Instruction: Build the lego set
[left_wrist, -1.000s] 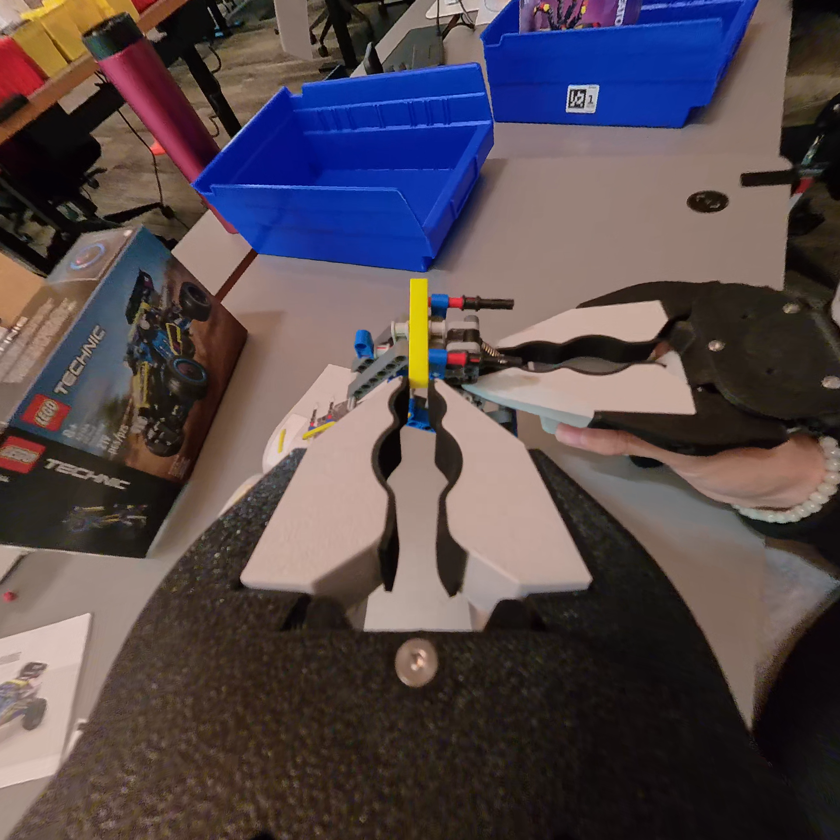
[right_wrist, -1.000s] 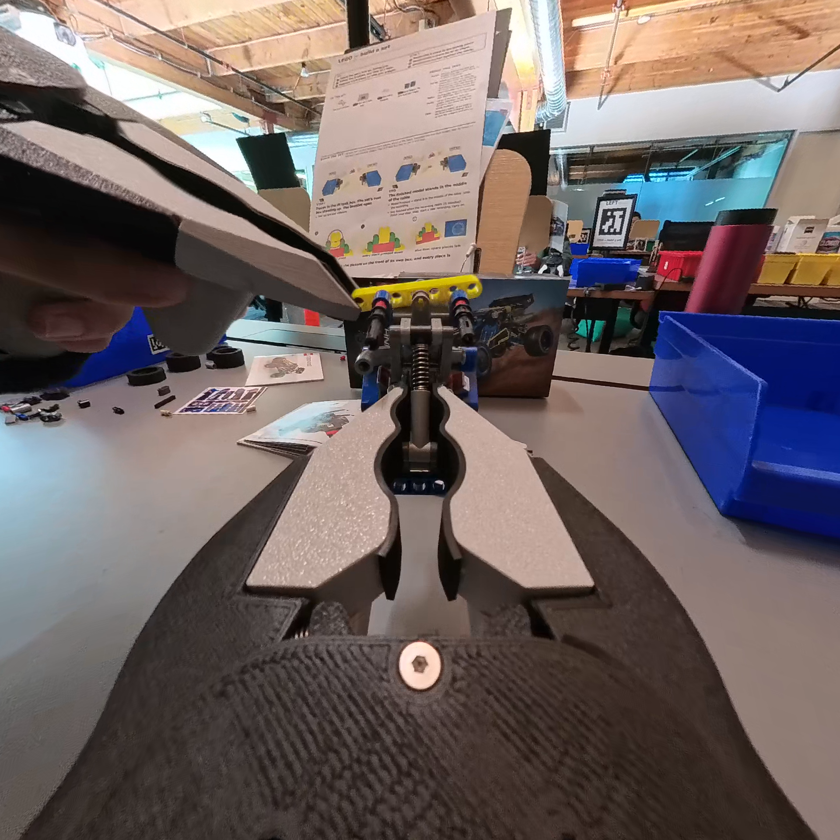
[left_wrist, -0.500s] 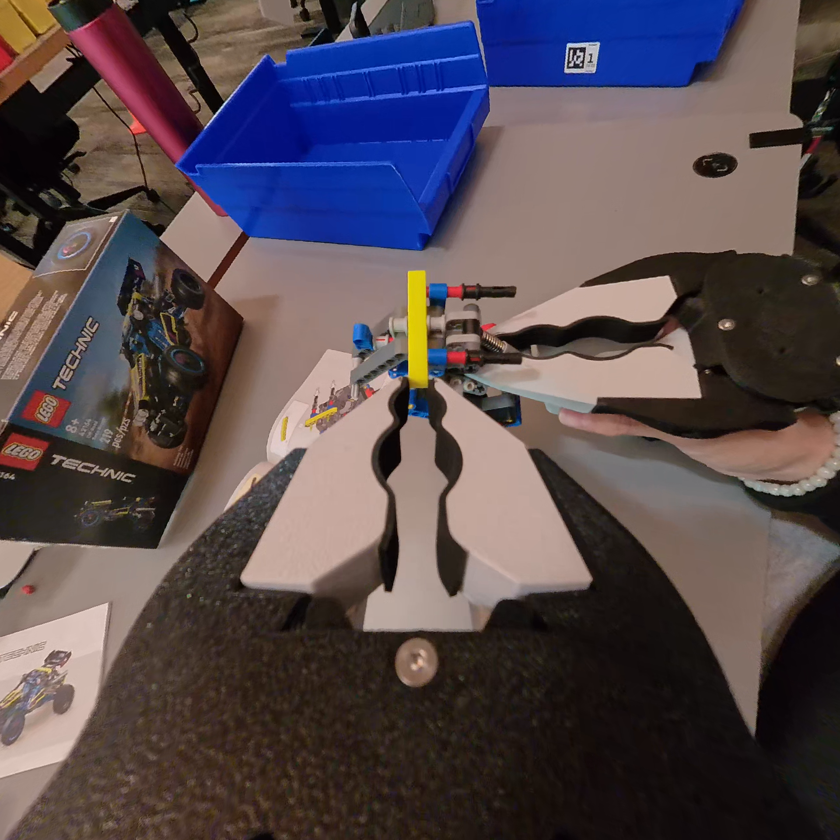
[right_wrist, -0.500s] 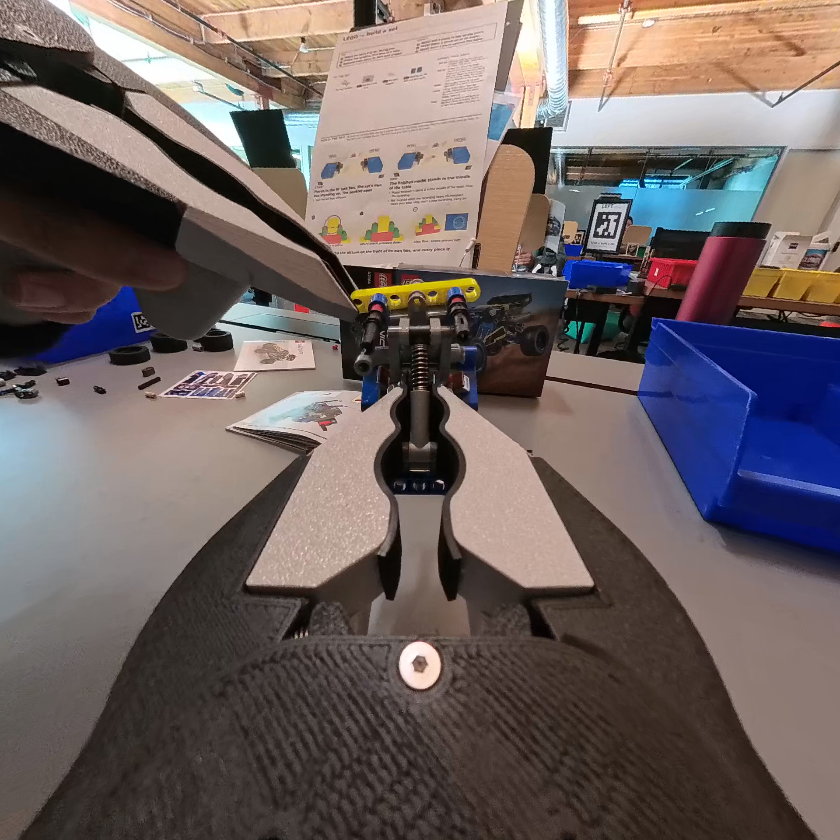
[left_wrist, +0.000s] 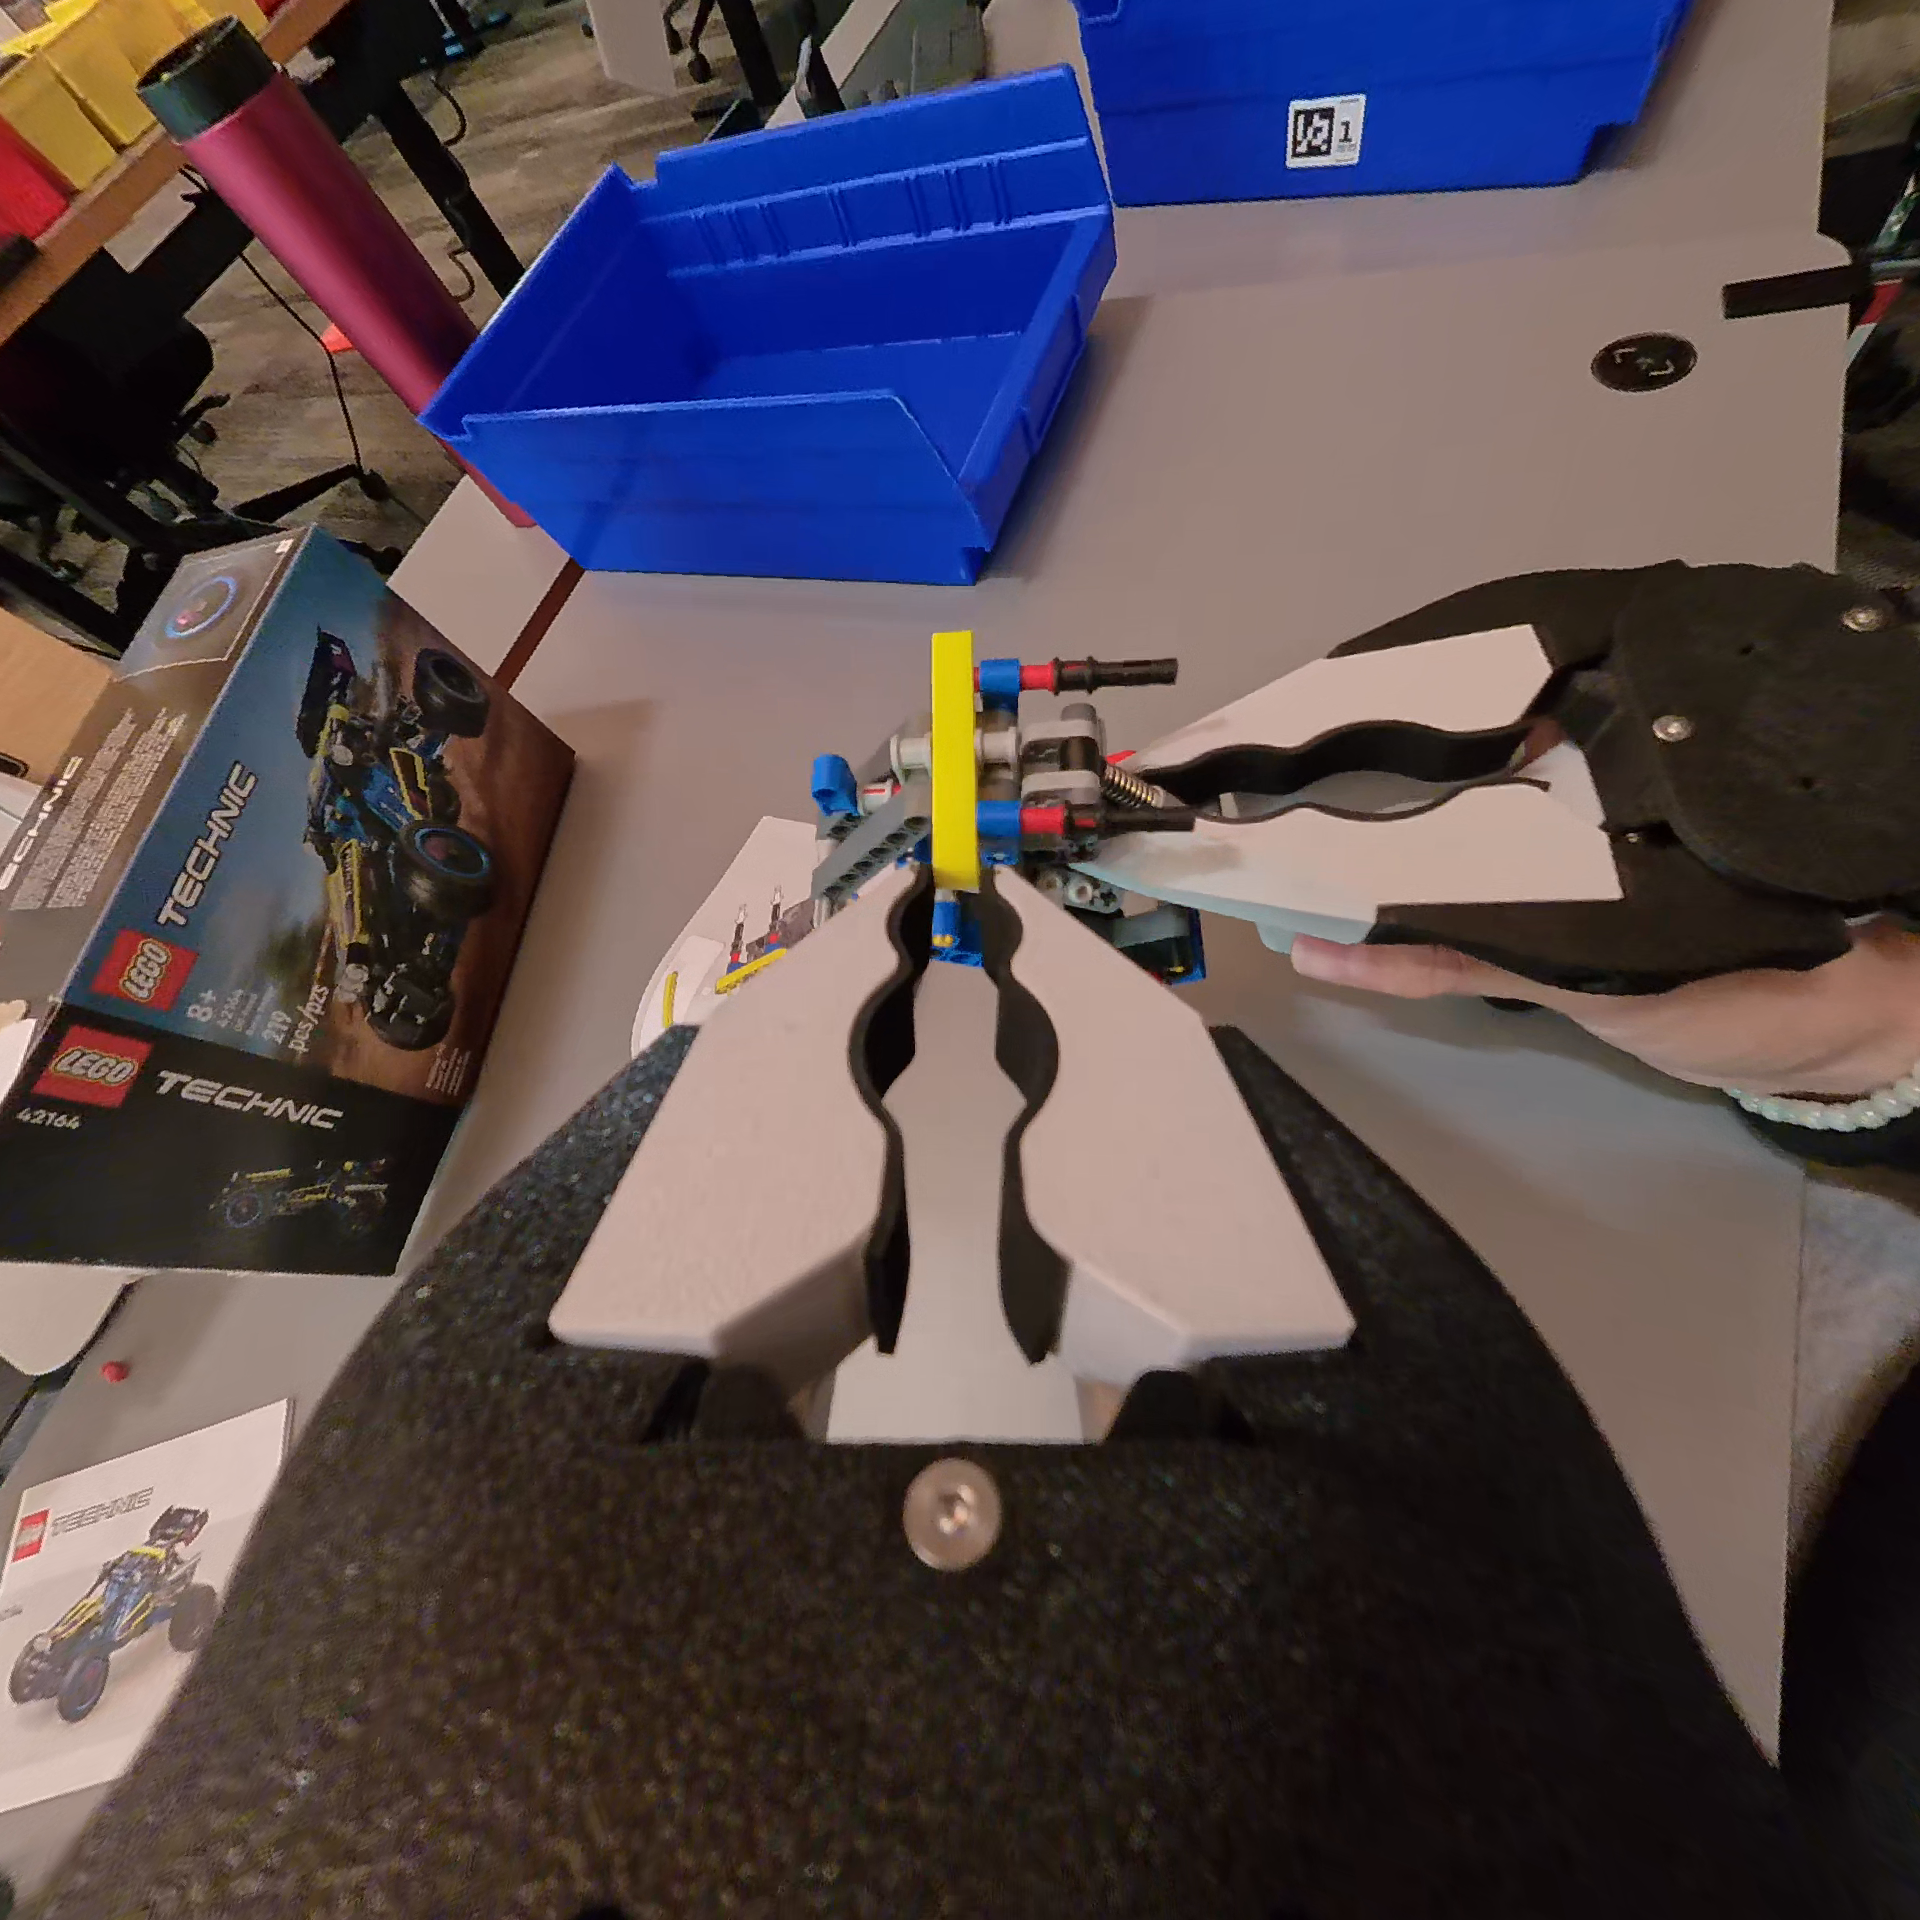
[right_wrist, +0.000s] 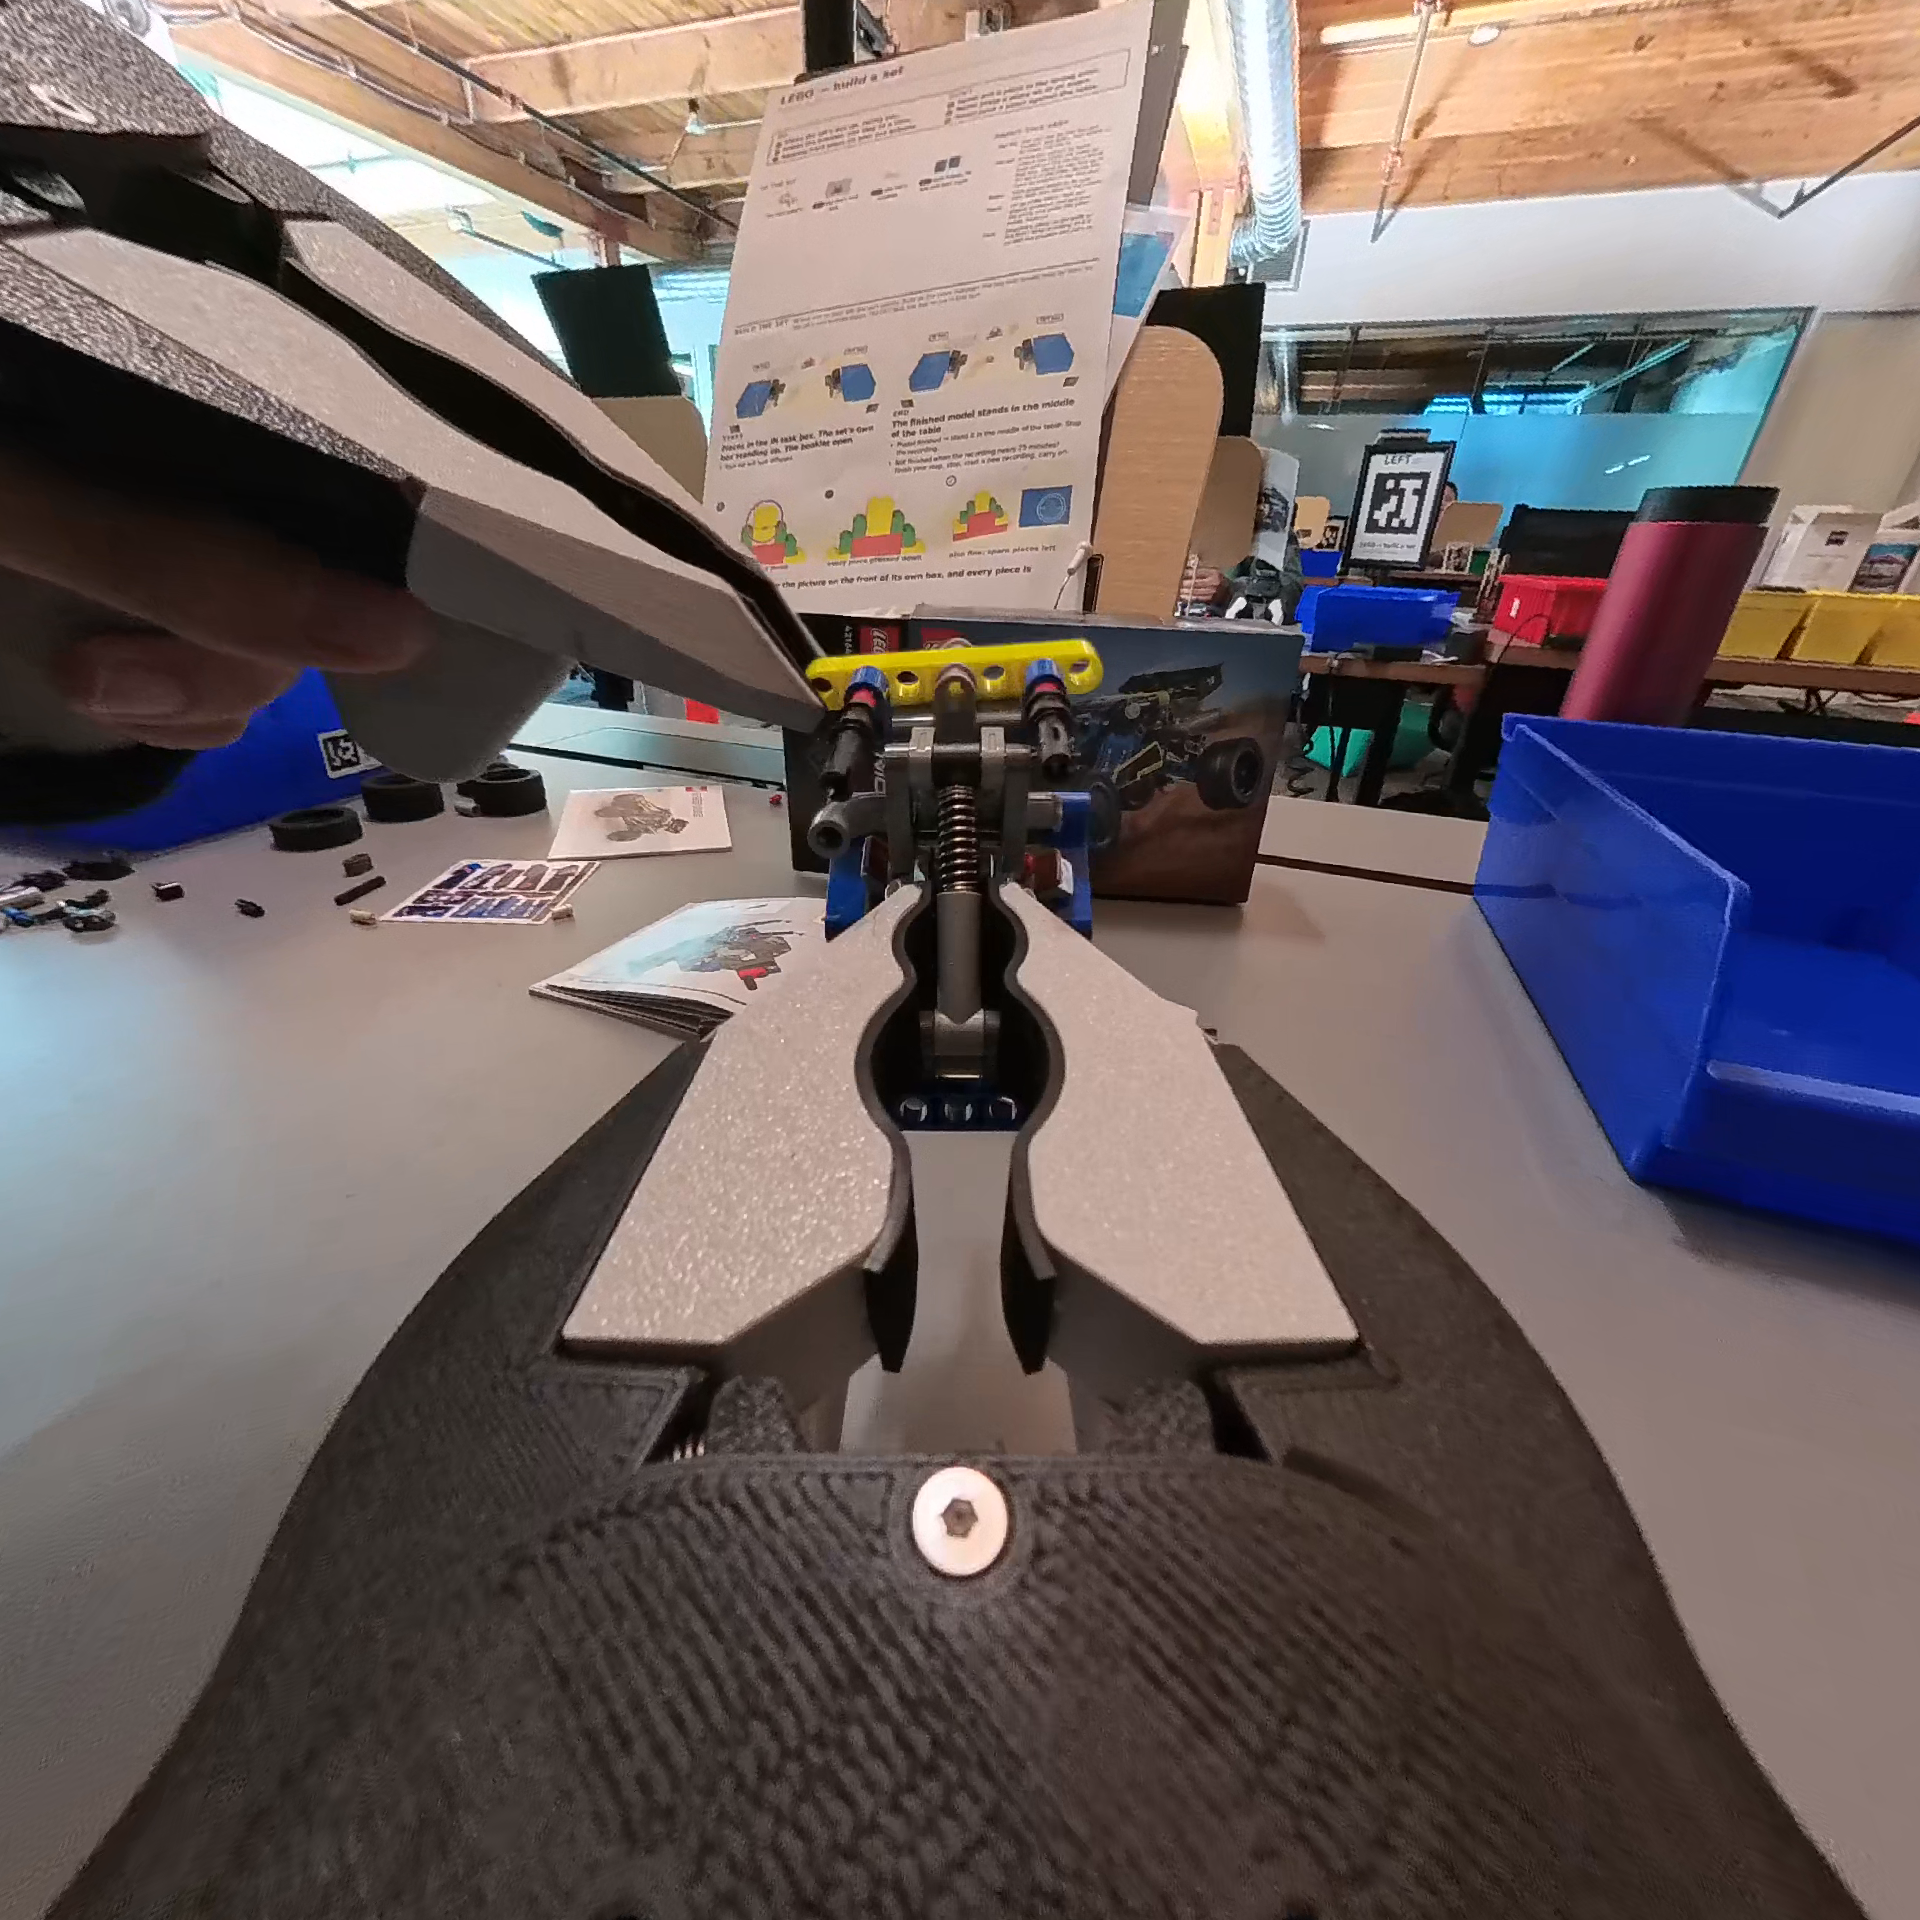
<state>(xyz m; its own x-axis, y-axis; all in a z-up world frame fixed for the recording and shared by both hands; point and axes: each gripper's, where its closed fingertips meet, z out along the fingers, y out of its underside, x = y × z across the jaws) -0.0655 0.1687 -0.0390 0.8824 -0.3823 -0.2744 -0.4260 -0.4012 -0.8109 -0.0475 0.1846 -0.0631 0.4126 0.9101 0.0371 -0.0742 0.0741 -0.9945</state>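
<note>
My left gripper (left_wrist: 954, 899) is nearly closed, its 2 grey fingertips pinching the near end of a yellow beam (left_wrist: 952, 758) that stands on edge atop a small brick-built assembly (left_wrist: 1023, 790) held just above the grey table (left_wrist: 1351, 436). My right gripper (right_wrist: 958, 914), coming in from the right of the left view, is also almost closed, its fingers (right_wrist: 1049, 966) clamped on the dark grey shaft of the assembly's spring shock absorber (right_wrist: 956, 831), with the coil showing just beyond the tips. In the right view the yellow beam (right_wrist: 956, 673) runs crosswise at the assembly's far end, 2 blue-and-red pins with black axles plugged into it, and the left gripper's tip touches its left end. Under the assembly lies an open instruction booklet (right_wrist: 675, 961). To the left sit a sticker sheet (right_wrist: 488, 891), scattered small parts and 3 black tyres (right_wrist: 400, 798). The set's printed box (left_wrist: 260, 904) stands just left of the assembly in the left view. Farther off is an open blue bin (left_wrist: 790, 343), and beyond that a second blue bin (left_wrist: 1351, 94) with a square marker label. A maroon cylinder (left_wrist: 312, 229) rises beyond the table's far-left edge.
</note>
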